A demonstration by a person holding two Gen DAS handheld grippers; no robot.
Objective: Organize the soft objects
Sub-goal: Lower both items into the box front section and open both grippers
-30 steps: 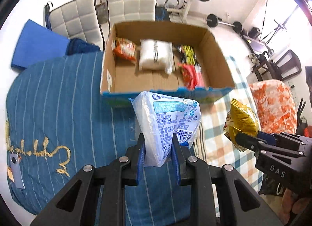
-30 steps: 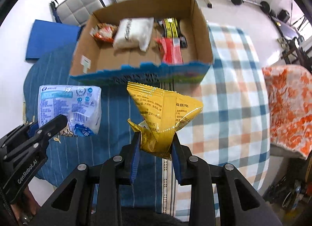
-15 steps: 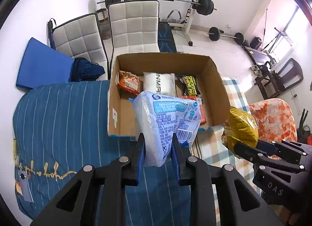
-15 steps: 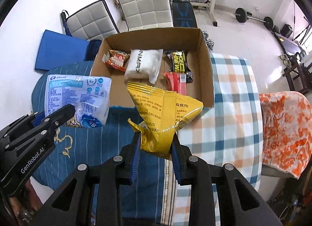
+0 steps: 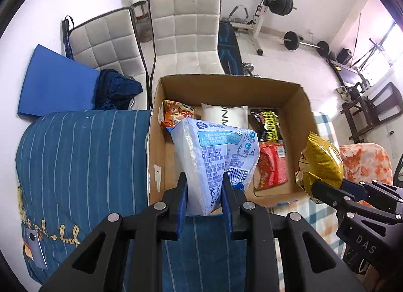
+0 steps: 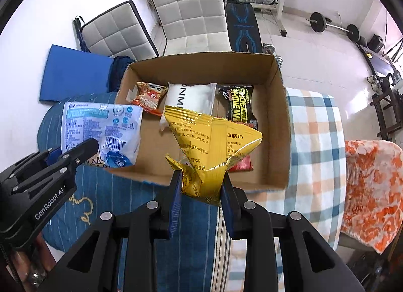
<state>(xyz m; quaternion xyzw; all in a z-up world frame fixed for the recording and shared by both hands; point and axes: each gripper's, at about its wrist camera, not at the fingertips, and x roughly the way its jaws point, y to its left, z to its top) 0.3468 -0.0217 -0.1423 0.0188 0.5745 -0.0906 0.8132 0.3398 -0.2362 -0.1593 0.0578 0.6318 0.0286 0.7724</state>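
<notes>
My left gripper [image 5: 204,191] is shut on a pale blue soft packet [image 5: 216,155] and holds it over the near left part of an open cardboard box [image 5: 226,87]. My right gripper [image 6: 200,188] is shut on a yellow snack bag [image 6: 211,145] above the box's [image 6: 201,67] near edge. The box holds an orange snack bag [image 6: 149,96], a white packet [image 6: 194,97], a black and yellow packet [image 6: 239,105] and a red packet [image 5: 272,163]. Each gripper shows in the other's view, with the blue packet [image 6: 100,130] and the yellow bag [image 5: 320,163].
The box sits on a table with a blue striped cloth [image 5: 80,161] on the left and a checked cloth [image 6: 314,140] on the right. Two white chairs [image 6: 194,14] stand behind. An orange patterned cloth [image 6: 372,186] lies at right. Gym weights stand by the far wall.
Both grippers have moved forward with their packets, from over the tablecloth in front of the box to over the box's near part. The box now looks closer.
</notes>
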